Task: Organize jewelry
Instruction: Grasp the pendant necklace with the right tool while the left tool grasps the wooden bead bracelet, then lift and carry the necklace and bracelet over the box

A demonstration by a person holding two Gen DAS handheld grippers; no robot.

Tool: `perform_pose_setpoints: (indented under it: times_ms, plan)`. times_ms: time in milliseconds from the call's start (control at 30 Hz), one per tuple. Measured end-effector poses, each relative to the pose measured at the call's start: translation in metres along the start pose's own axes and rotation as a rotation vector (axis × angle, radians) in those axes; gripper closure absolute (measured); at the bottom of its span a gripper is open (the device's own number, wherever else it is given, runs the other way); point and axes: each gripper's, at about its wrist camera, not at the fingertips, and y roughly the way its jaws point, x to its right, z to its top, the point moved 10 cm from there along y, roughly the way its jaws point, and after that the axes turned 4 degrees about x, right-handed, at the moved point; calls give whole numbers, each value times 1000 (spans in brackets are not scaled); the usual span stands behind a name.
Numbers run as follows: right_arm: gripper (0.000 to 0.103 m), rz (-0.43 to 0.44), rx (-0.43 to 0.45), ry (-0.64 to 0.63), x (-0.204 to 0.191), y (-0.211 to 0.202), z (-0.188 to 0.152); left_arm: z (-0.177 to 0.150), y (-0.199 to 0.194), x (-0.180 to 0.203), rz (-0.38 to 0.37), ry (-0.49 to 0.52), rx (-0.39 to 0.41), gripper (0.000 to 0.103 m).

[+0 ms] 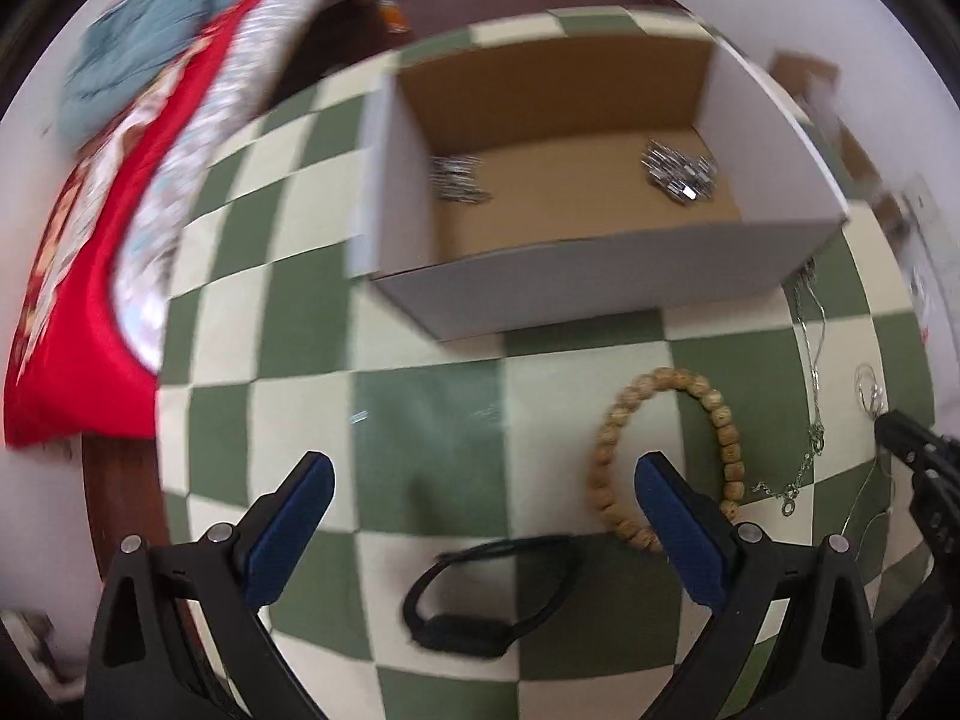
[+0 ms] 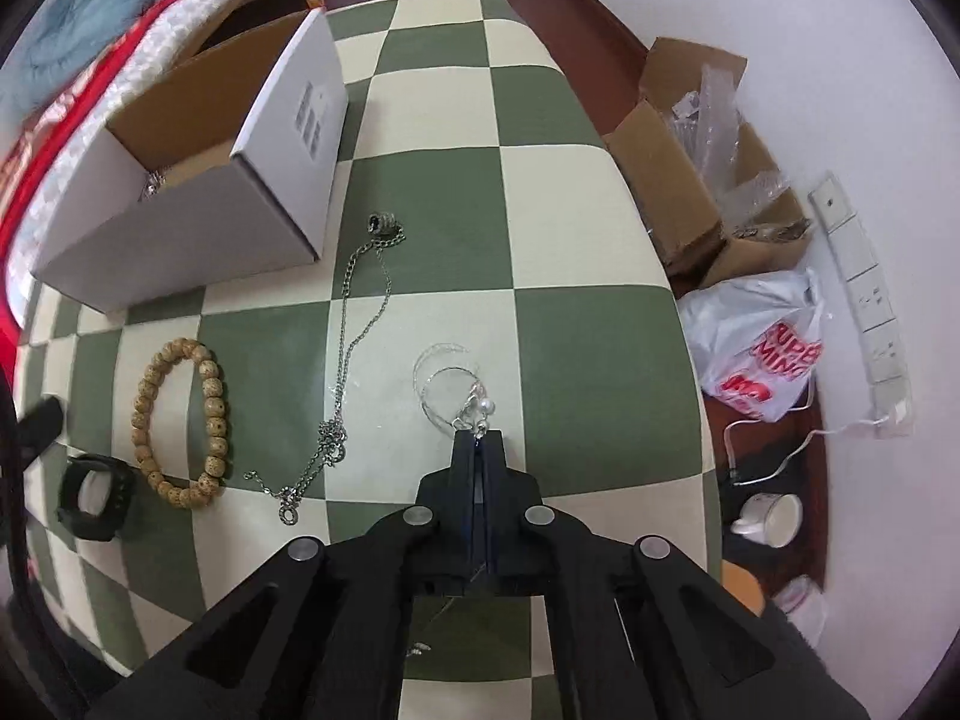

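My left gripper (image 1: pixel 480 480) is open and empty above the checkered cloth, with a black wristband (image 1: pixel 480 594) lying between its fingers and a wooden bead bracelet (image 1: pixel 666 450) by its right finger. The open white cardboard box (image 1: pixel 588 294) ahead holds silver jewelry (image 1: pixel 681 171). My right gripper (image 2: pixel 478 438) is shut on a thin silver hoop piece with a pearl (image 2: pixel 450 384). A silver chain necklace (image 2: pixel 348 354) lies left of it, then the bead bracelet (image 2: pixel 180 420) and the wristband (image 2: pixel 93 495). The box (image 2: pixel 198 204) stands at the far left.
A red and blue blanket (image 1: pixel 90 240) lies left of the table. On the floor to the right are an open brown carton with plastic wrap (image 2: pixel 702 162), a white plastic bag (image 2: pixel 762 348), a power strip (image 2: pixel 864 300) and a cup (image 2: pixel 774 519).
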Motion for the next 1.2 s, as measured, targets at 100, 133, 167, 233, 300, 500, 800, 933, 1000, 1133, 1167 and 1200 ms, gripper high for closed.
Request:
perform_pose_setpoints:
  times_ms: [100,133,167,233,300,500,800,933,1000,1133,1167,1200]
  plan:
    - [102,16,-8,17,7,0,-1,3,13,13,-2,46,-25,1]
    - [102,18,-10,18,8,0,-1,3,16,17,-4,62,-31,2]
    - [102,20,-13,18,10,0,0,4,20,21,-5,74,-36,9]
    - [102,22,-19,20,11,1,0,4,23,24,-14,68,-39,14]
    - [102,26,-29,22,10,1,1,5,24,26,-40,38,-36,18]
    - [101,30,-45,23,11,2,3,6,20,32,-142,-23,-20,65]
    - [101,17,-54,12,10,3,5,6,18,39,-136,-31,-11,97]
    - [101,9,-58,4,10,3,5,3,13,37,-135,-58,-4,97]
    - [101,7,-58,0,9,3,4,1,8,27,-140,-69,1,97]
    - [102,18,-60,6,8,1,3,-3,-11,17,-152,-92,21,97]
    - [102,25,-60,10,6,-1,2,-3,-17,16,-155,-99,26,97]
    - [102,31,-57,10,4,-4,2,-2,-22,15,-157,-105,31,97]
